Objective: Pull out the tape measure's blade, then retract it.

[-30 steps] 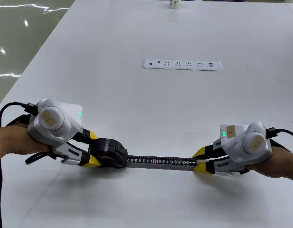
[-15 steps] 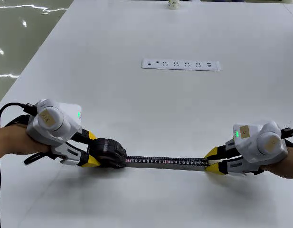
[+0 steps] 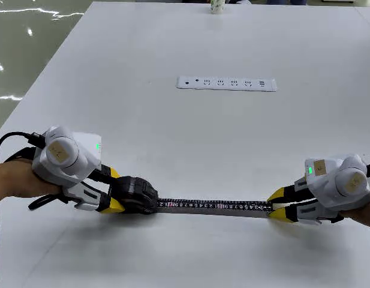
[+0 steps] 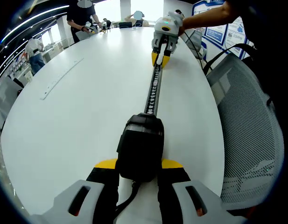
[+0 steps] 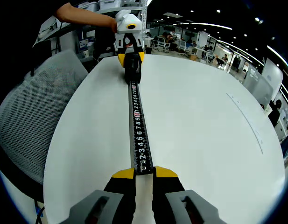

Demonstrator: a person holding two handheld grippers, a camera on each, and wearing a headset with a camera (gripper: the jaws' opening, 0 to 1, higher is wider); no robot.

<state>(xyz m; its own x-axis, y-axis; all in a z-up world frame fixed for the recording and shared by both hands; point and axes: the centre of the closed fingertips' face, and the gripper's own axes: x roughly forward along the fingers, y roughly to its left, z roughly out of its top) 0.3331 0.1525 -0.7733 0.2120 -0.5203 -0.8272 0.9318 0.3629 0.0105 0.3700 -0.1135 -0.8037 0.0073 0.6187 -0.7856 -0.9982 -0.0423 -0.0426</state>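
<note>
Left gripper [image 3: 117, 189] clamps the black tape measure [image 3: 135, 194] near left. Right gripper [image 3: 277, 204] pinches the blade [image 3: 214, 206] tip near right, the strip stretched across the white table [image 3: 202, 138].

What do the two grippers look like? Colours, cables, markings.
Both match. The left gripper and right gripper have rounded white housings and black jaws with yellow tips. Each carries a small green light and a tan sticker on the housing. A black cable trails from the left one. Wrists are bare in the head view.
</note>
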